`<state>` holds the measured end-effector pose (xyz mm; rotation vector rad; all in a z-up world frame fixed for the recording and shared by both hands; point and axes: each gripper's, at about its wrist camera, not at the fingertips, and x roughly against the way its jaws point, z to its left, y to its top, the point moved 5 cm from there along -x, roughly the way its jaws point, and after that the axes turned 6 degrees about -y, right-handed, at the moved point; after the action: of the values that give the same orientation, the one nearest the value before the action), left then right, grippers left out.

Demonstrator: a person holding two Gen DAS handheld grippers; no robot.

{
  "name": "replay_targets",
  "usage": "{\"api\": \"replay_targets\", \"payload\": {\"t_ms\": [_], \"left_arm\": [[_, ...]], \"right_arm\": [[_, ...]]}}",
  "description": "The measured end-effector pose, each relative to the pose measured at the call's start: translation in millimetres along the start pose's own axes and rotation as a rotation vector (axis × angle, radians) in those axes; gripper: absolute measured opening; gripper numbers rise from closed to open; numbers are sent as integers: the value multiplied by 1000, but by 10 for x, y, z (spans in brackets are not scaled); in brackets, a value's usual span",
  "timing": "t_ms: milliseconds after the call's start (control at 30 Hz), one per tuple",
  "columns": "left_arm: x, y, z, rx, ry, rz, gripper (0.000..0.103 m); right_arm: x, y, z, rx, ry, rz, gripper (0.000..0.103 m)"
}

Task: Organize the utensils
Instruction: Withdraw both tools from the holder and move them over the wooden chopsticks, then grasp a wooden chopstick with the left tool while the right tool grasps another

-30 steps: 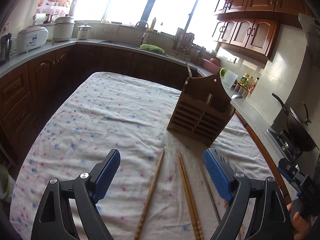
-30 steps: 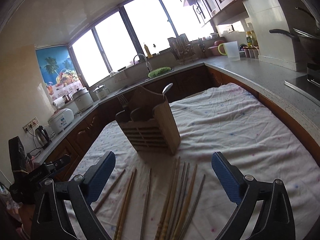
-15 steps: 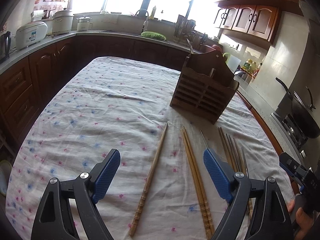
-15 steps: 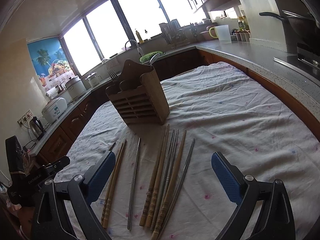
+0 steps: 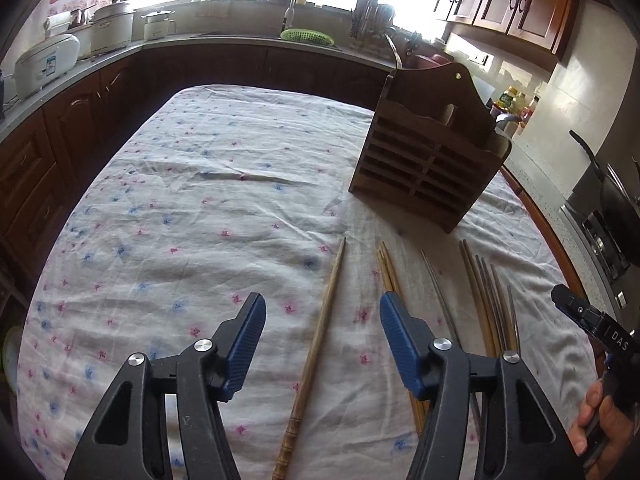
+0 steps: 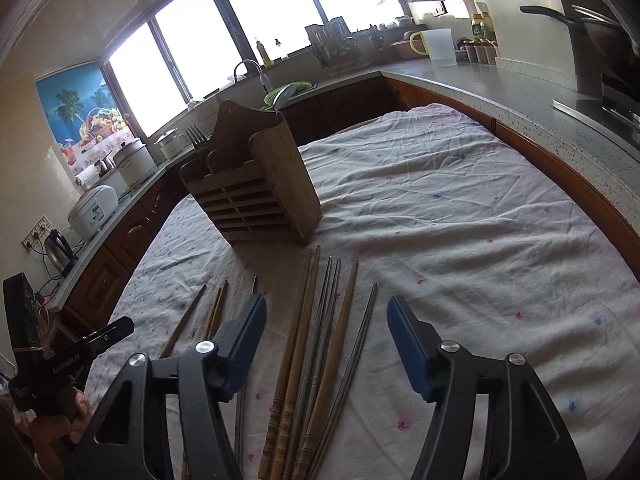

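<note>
Both your left gripper (image 5: 322, 342) and right gripper (image 6: 327, 344) have just been closing to half-open and hold nothing, so over the bunched chopsticks (image 6: 310, 360) the right fingers (image 6: 408, 344) could pinch several.

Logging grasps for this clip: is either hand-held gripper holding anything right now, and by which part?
Nothing is held. The left hand-held gripper straddles a lone wooden chopstick, the right hand-held gripper a chopstick bundle; both have been closing, pads touching neither.

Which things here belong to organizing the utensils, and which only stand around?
For the job:
- chopsticks on the cloth
- wooden holder
- fork in it

Standing around:
- rice cooker
- kettle
- green basket
- pan
</note>
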<state>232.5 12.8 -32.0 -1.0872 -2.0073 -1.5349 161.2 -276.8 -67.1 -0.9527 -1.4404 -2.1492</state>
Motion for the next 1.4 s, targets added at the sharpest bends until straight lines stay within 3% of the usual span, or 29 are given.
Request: {"api": "replay_targets", "payload": {"t_ms": [267, 567, 733, 800, 867, 1067, 1400], "left_arm": [[-522, 242, -96, -85, 38, 124, 37], [-998, 267, -177, -179, 80, 229, 31], [-1095, 271, -211, -217, 107, 213, 27], [-1121, 274, -212, -223, 107, 206, 10], [-1128, 286, -203, -218, 100, 211, 5], [-929, 277, -168, -158, 30, 181, 4], [-77, 403, -143, -33, -154, 35, 4]], "right_arm": [[-434, 107, 25, 29, -34, 103, 31], [-902, 76, 37, 86, -107, 210, 17], [-983, 84, 33, 111, -136, 197, 13], [-999, 88, 38, 126, -146, 194, 10], [-998, 92, 35, 123, -140, 193, 8], [-808, 115, 45, 49, -62, 180, 5], [-54, 314, 264, 42, 49, 47, 5]]}}
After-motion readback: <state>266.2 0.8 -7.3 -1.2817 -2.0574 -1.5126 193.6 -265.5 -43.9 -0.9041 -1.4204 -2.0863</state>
